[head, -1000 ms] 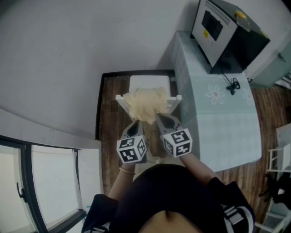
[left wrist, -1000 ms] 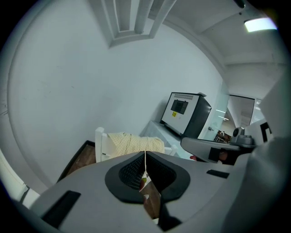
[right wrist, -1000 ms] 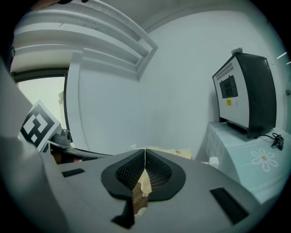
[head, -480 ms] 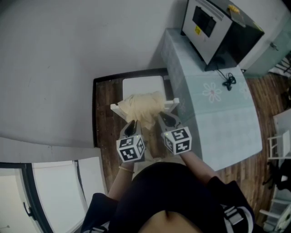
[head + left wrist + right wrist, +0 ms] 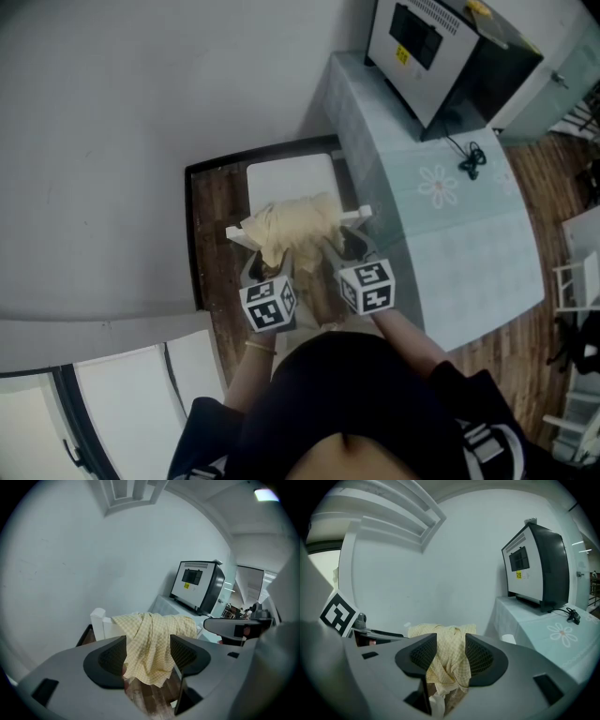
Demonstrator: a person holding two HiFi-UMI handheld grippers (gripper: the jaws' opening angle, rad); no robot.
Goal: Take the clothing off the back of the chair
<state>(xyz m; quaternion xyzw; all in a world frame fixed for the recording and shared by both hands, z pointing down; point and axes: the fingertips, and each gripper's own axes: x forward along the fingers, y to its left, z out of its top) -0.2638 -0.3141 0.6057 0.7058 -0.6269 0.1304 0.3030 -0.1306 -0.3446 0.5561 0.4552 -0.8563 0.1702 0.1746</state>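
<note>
Starting at the lower left of the head view, a white window panel (image 5: pixel 131 403) sits under a plain grey wall (image 5: pixel 112 122) that fills the upper left. Just right of that, a strip of dark wooden floor (image 5: pixel 212 220) borders a white chair (image 5: pixel 289 176) at the centre of the frame. The clothing (image 5: pixel 291 223), a pale yellow checked piece, lies bunched over the chair's back rail, and folds of it hang down on the near side. The left gripper (image 5: pixel 264 265) points up at the lower left edge of the cloth. In the left gripper view (image 5: pixel 147 654) its fingers stand wide apart, and the hanging clothing (image 5: pixel 154 625) shows in the gap between them, with a white chair post (image 5: pixel 98 619) to the left. The right gripper (image 5: pixel 343 248) sits just beside it at the cloth's lower right edge. In the right gripper view (image 5: pixel 451 651) its fingers stand closer together, and the clothing (image 5: pixel 443 632) fills the narrow gap; whether the pads touch it cannot be told. Further right stands a table (image 5: pixel 459 253) under a pale blue cloth with a flower print. On it, at the upper right, sits a boxy grey and black appliance (image 5: pixel 441 47) with a black cable (image 5: pixel 472 161) coiled near it.
</note>
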